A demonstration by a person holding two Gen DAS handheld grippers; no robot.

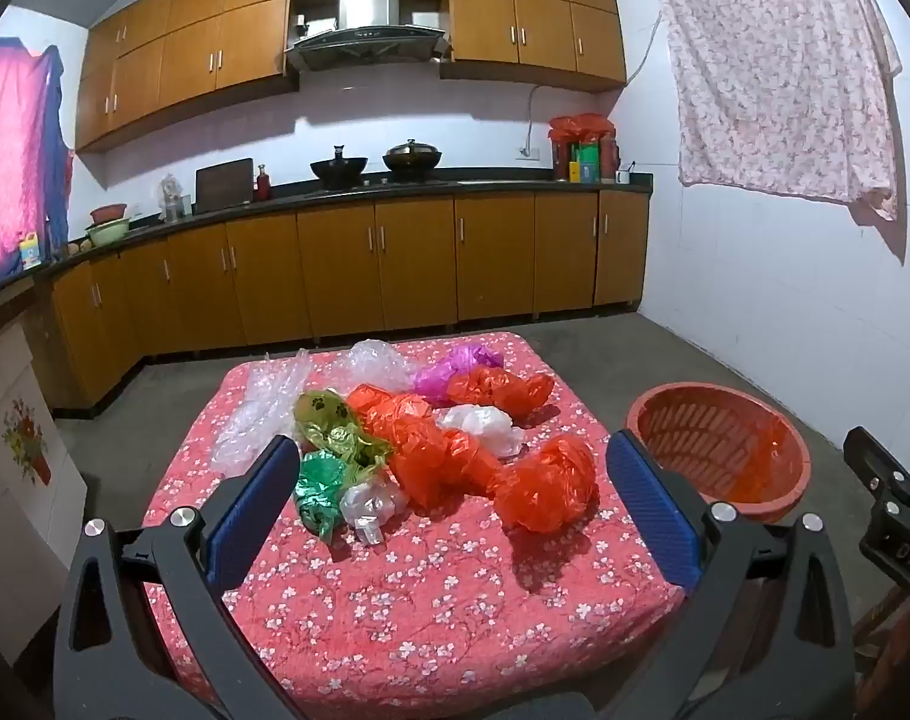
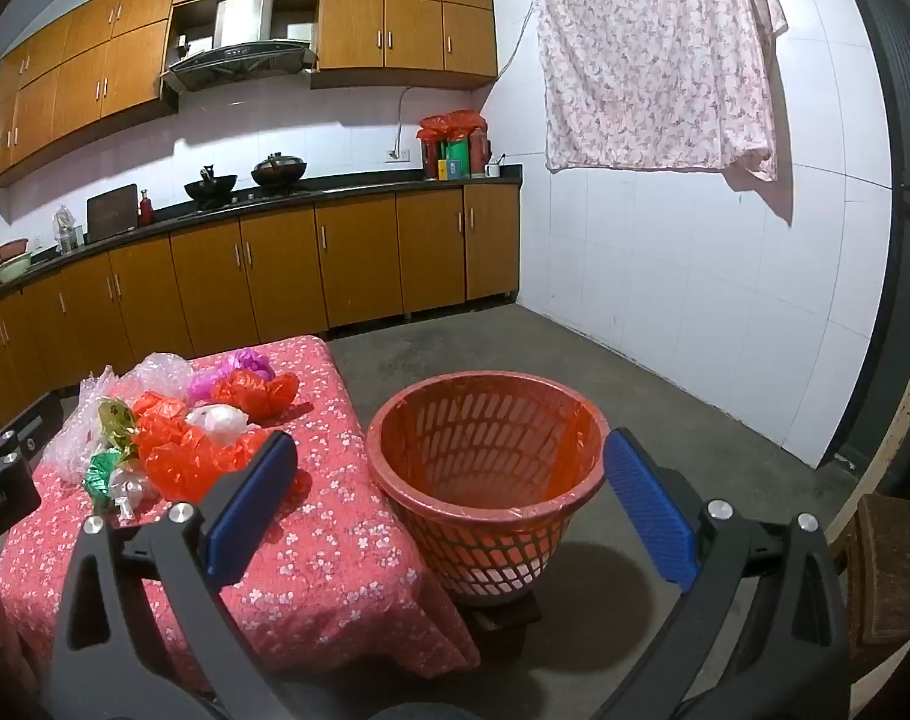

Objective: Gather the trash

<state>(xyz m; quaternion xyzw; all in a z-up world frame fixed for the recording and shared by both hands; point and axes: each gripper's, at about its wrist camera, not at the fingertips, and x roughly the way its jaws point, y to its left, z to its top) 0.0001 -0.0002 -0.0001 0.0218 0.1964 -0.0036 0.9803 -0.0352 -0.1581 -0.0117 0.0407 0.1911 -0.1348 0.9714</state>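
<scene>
A: Right wrist view: straight ahead of my right gripper (image 2: 449, 498) stands the red lattice basket (image 2: 484, 468), lined with a thin red bag. Its inside looks bare apart from the liner. It rests on a small dark block on the concrete floor (image 2: 664, 396), just beside the table's right edge. The jaws stand wide, nothing between the blue pads.

B: And the trash?

A: In the left wrist view, it lies ahead of my left gripper (image 1: 449, 492), whose jaws are likewise wide and holding nothing. The trash is a pile of crumpled plastic bags (image 1: 431, 438) on the table's far half: several red ones (image 1: 550, 480), a purple one (image 1: 455, 369), a white one (image 1: 478, 426), a yellow-green one with paw prints (image 1: 329, 420), a green one (image 1: 320, 489), a small clear knot (image 1: 371, 504), and clear bubble wrap (image 1: 263, 414) off to the left.

B: What surrounds them?

A: A red floral tablecloth (image 1: 431, 618) covers the low table. Beyond it run wooden kitchen cabinets (image 1: 395, 264) with two pans on the stove (image 1: 377, 168). A floral cloth (image 2: 652, 60) hangs on the white wall to the right. Between the pile and the basket I see open tablecloth only.
</scene>
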